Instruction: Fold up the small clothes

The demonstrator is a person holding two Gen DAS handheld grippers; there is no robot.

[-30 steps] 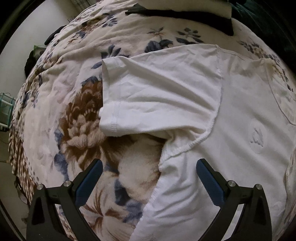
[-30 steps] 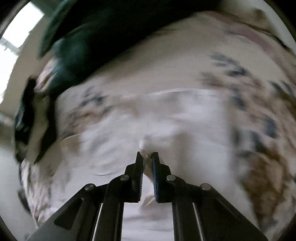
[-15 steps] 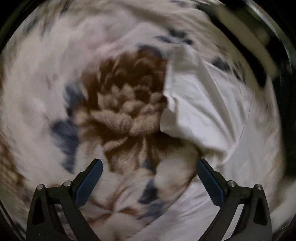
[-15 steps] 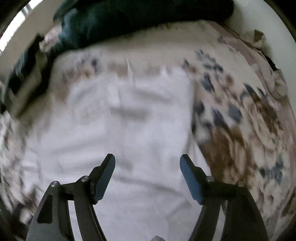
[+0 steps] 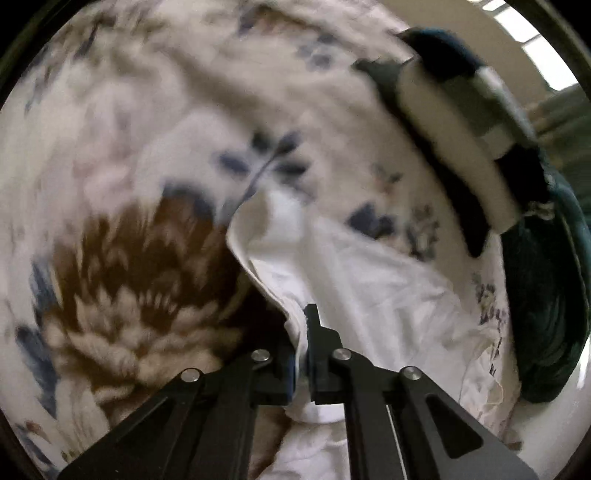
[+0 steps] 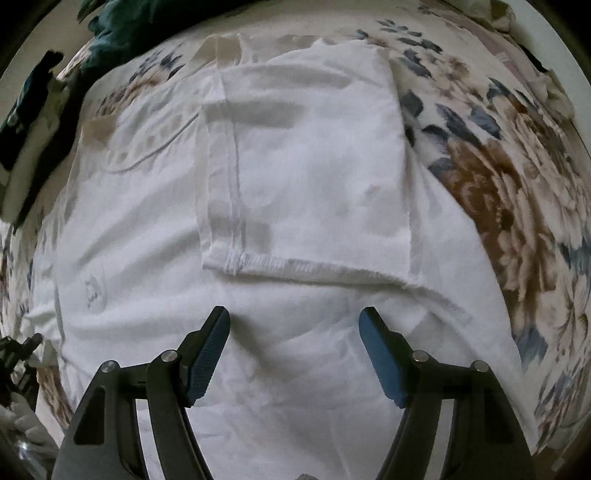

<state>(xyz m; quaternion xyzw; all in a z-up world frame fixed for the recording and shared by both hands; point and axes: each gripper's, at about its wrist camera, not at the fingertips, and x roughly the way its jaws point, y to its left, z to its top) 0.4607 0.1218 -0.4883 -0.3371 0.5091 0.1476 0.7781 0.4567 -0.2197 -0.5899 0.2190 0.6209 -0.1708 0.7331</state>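
1. Left gripper (image 5: 302, 345) — jaws clenched on a fold of the white T-shirt (image 5: 369, 295). The pinched cloth rises in a ridge straight ahead of the fingertips, its edge curling up and away toward the far left. Left wrist view is motion-blurred, so finer detail of the cloth cannot be read.

2. Left of that ridge, the floral blanket (image 5: 129, 258) shows a large brown flower beside the left finger. Ahead of the tool and to its right the shirt lies crumpled on the blanket.

3. Farther out, ahead and to the right: a black-and-white folded item (image 5: 454, 147) lies on the blanket, with a dark green fabric heap (image 5: 543, 295) at the far right edge.

4. Right gripper (image 6: 294, 349) — released, blue pads spread wide with nothing between them. It hovers over the shirt body (image 6: 295, 369); whether the tips touch the cloth cannot be told.

5. Directly ahead of the right gripper, a sleeve (image 6: 306, 166) is folded inward and lies flat on the shirt's chest. Its hemmed cuff edge runs along the left side of the folded panel.

6. Ahead and to the left of the right tool: the neckline seam (image 6: 155, 155) curves across the cloth, and a faint small print (image 6: 92, 288) sits nearer, left of the left finger.

7. Right of the right tool, the blanket (image 6: 517, 203) is exposed beside the shirt edge — brown and blue flowers. Dark clothing (image 6: 122, 26) lies at the far upper left.
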